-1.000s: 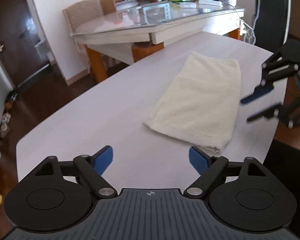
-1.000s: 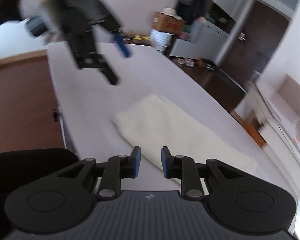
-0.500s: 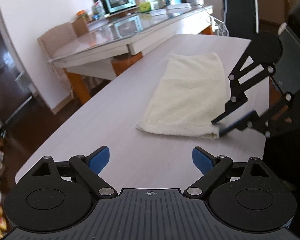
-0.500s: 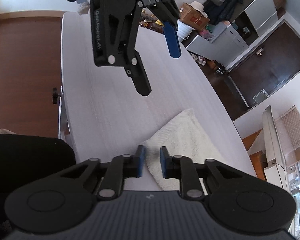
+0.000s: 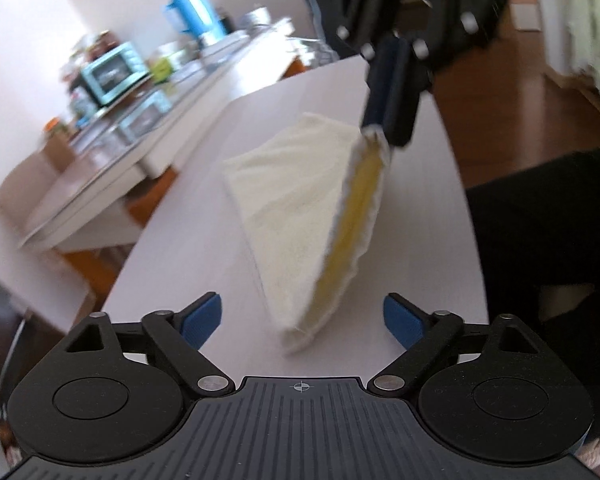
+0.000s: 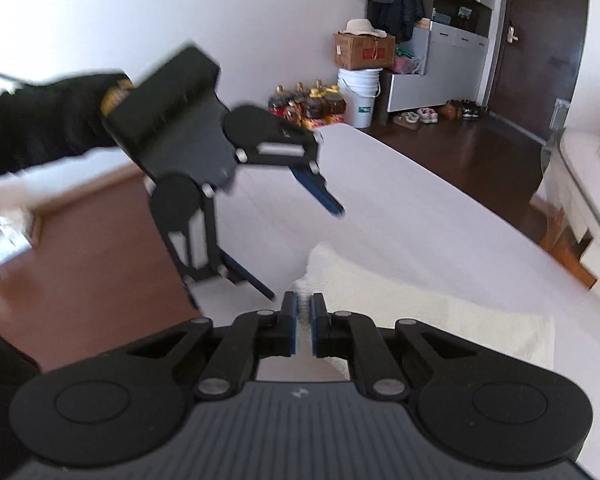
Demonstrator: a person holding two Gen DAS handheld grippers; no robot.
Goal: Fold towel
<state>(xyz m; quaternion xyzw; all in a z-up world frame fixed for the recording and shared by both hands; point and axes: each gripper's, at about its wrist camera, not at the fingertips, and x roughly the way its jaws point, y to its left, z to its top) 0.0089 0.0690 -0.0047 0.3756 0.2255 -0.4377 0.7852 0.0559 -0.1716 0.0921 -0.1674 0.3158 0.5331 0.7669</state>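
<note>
Looking at the towel (image 5: 300,208), it's a cream terry thing already doubled up, lying on the white table (image 5: 204,216) with one near corner hoisted into the air, so you can see the layers fanning open along that lifted edge. It's obviously soft and floppy, light enough that a corner pinch carries it, and my guess is the layers will slide apart if only one is caught, so grabbing right at a corner through all the layers seems the way to go. The other near corner, still down on the table close to the left gripper (image 5: 302,314), looks like the natural second grab point. The right gripper (image 6: 304,330) has its blue pads squeezed nearly together on the raised corner, a tuft of towel poking up between them, and it's angled down from above on the right side of the table. The left one is just hanging there low over the near end of the table, fingers spread wide with nothing in them, pointed along the towel's length. Pretty blurry, so both seem mid-swing. Further out there's a glass-topped side table (image 5: 100,176) on the left with a teal toaster oven (image 5: 114,68) and a blue kettle (image 5: 194,10) at the far wall.
</note>
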